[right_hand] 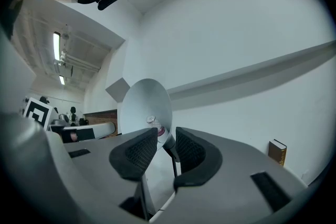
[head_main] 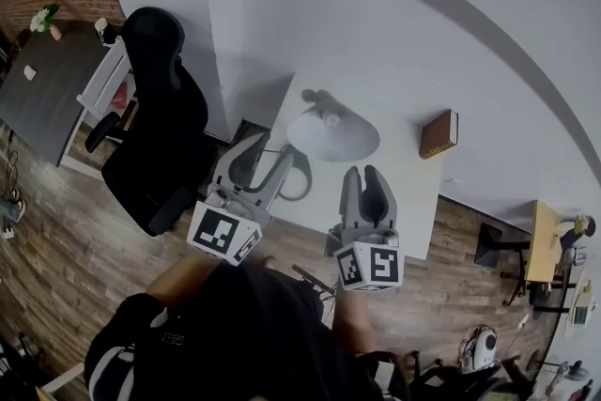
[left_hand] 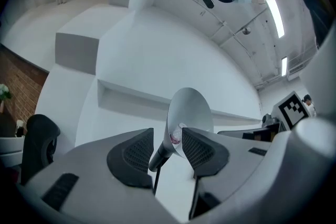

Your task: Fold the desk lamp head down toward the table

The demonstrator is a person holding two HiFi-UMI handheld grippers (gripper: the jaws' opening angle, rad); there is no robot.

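Grey left jaws: they stand wide apart on the left gripper and hold nothing. The lamp shows through the gap, beyond the pads and untouched.
Right jaws: also apart, with a narrower gap, on the right gripper. They are empty, and the lamp's neck shows between them further off.
Lamp: it stands on the white desk, toward the back. It has a white cone shade on a thin dark stem. The head is raised with its mouth turned toward the grippers, so the fold seems not yet done.
Step in hand: judged to be a reach. Both grippers hang near the desk's front edge, short of the lamp.
Doing it well: one gripper should probably steady the stem while the other takes the neck just behind the shade and swings it down. The neck looks a better hold than the shade, which is smooth and thin and may let the pads slip. The push should be slow and follow the hinge's own arc, because a light lamp could tip or slide on the desk if pressed off-line.
Around: a brown book lies on the desk to the right of the lamp, apart from it. A black chair stands left of the desk on the wood floor. A dark table is further left.
In the way: the book sits to one side of the shade and is likely out of its path. The chair is off the desk and should not matter.
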